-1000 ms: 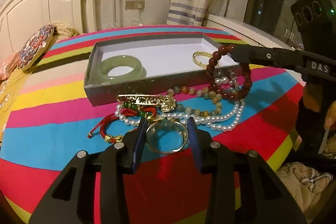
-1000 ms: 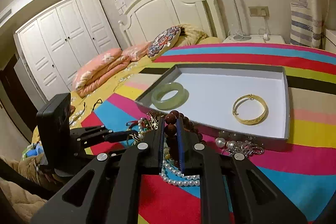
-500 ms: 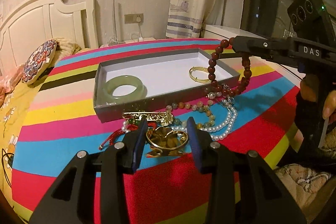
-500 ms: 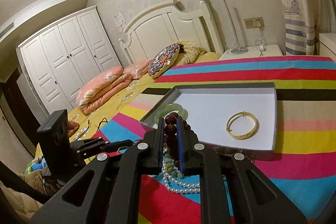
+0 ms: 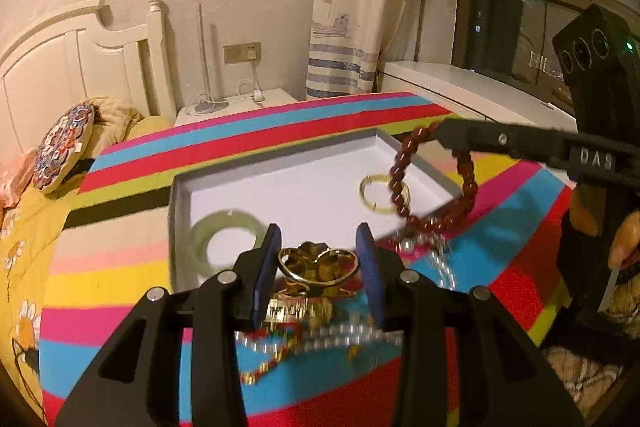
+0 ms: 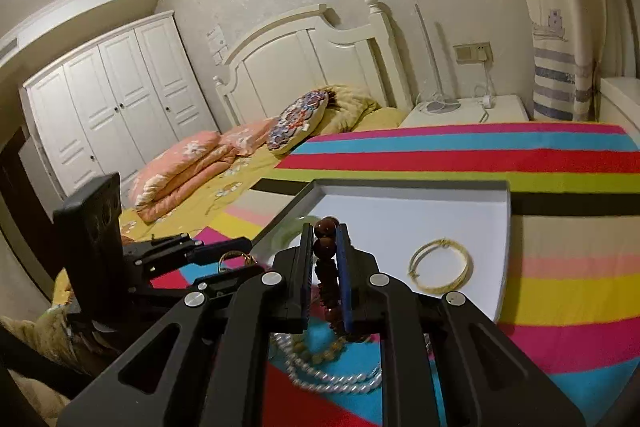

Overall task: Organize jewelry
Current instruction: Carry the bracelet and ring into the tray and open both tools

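My left gripper (image 5: pixel 318 259) is shut on a gold bangle (image 5: pixel 318 265) and holds it lifted above the striped cloth, near the tray's front wall. My right gripper (image 6: pixel 324 247) is shut on a dark red bead bracelet (image 5: pixel 434 179) that hangs over the tray's right corner; its top beads (image 6: pixel 326 227) show between the fingers. The grey tray (image 5: pixel 280 155) with a white floor holds a green jade bangle (image 5: pixel 228 235) on the left and a thin gold bangle (image 5: pixel 374 193), which also shows in the right wrist view (image 6: pixel 440 265).
Pearl strands (image 6: pixel 332 375), a mixed bead string and gold and red pieces (image 5: pixel 300 311) lie on the striped cloth in front of the tray. A bed with pillows (image 6: pixel 296 119) lies to the left, a white nightstand (image 6: pixel 464 111) behind.
Both grippers rose. The left lifted the gold bangle off the cloth toward the tray. The right lifted the red bead bracelet higher over the tray's corner.
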`<move>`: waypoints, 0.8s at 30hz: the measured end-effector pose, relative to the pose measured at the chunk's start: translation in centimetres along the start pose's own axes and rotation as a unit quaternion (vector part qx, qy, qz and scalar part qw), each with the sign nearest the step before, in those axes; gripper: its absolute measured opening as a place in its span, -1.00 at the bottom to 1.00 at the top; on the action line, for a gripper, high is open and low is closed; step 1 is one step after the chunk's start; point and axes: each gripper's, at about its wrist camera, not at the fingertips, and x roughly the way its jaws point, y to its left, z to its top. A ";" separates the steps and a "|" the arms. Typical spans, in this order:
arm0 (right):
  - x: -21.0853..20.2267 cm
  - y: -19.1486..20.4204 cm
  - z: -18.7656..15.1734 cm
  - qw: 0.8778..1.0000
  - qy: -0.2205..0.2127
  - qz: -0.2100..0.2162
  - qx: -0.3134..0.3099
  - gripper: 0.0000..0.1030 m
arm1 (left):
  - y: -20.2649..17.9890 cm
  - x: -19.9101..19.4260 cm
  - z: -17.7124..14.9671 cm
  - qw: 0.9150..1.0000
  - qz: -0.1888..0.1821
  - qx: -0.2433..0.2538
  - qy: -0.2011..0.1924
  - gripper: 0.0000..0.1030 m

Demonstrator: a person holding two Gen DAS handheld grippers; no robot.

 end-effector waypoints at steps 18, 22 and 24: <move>4.9 -5.8 4.4 0.995 0.004 -0.104 0.003 -0.73 | 1.1 9.9 5.6 0.998 0.021 -0.011 0.056 -0.26; 5.7 -6.7 5.1 0.989 0.006 -0.148 -0.018 -0.73 | 1.6 11.9 6.4 0.998 0.027 -0.022 0.061 -0.26; 6.6 -6.7 5.2 0.986 0.016 -0.163 -0.031 -0.73 | 2.0 12.9 6.7 0.997 0.026 -0.033 0.068 -0.26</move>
